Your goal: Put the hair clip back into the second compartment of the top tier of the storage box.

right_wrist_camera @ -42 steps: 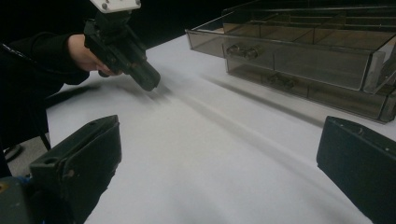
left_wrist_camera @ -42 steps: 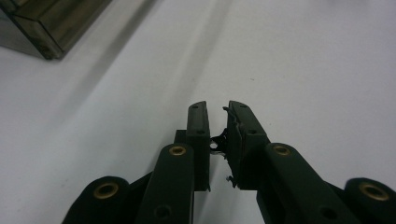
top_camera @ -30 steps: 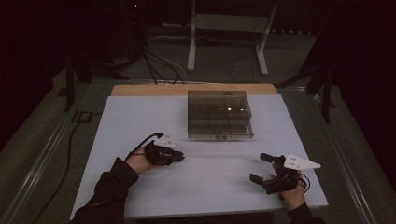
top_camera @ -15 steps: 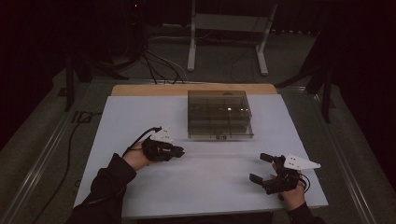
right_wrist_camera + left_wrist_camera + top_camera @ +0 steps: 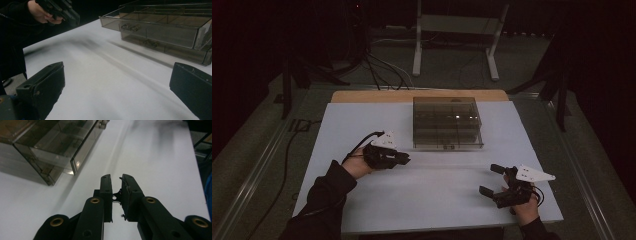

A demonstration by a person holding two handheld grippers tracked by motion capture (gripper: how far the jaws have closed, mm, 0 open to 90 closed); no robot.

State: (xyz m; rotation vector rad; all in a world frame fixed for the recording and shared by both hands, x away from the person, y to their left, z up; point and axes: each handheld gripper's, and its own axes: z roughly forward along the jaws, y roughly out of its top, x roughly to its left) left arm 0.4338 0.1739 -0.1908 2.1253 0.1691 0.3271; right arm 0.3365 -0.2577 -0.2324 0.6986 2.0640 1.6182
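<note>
A smoked clear plastic drawer box [image 5: 447, 122] stands at the middle of the white table [image 5: 437, 200]. My left gripper [image 5: 405, 159] hovers just left of the box's front, pointing right, jaws shut. In the left gripper view its jaws [image 5: 116, 177] stand almost together with only a thin slit and frayed pad bits between them, and the box [image 5: 50, 150] lies ahead to the left with one drawer slightly out. My right gripper [image 5: 490, 180] rests near the front right of the table, open and empty. Its jaws [image 5: 117, 72] stand wide apart facing the box [image 5: 170, 32].
A wooden strip [image 5: 362, 96] runs along the table's far edge. Beyond it are a white stand [image 5: 457, 30] and floor cables [image 5: 382, 70]. A cable [image 5: 287, 145] trails down the left side. In the right gripper view the other hand holds its gripper [image 5: 71, 16] at top left.
My left gripper has risen a little off the table and shifted slightly toward the box. The right gripper has stayed in place.
</note>
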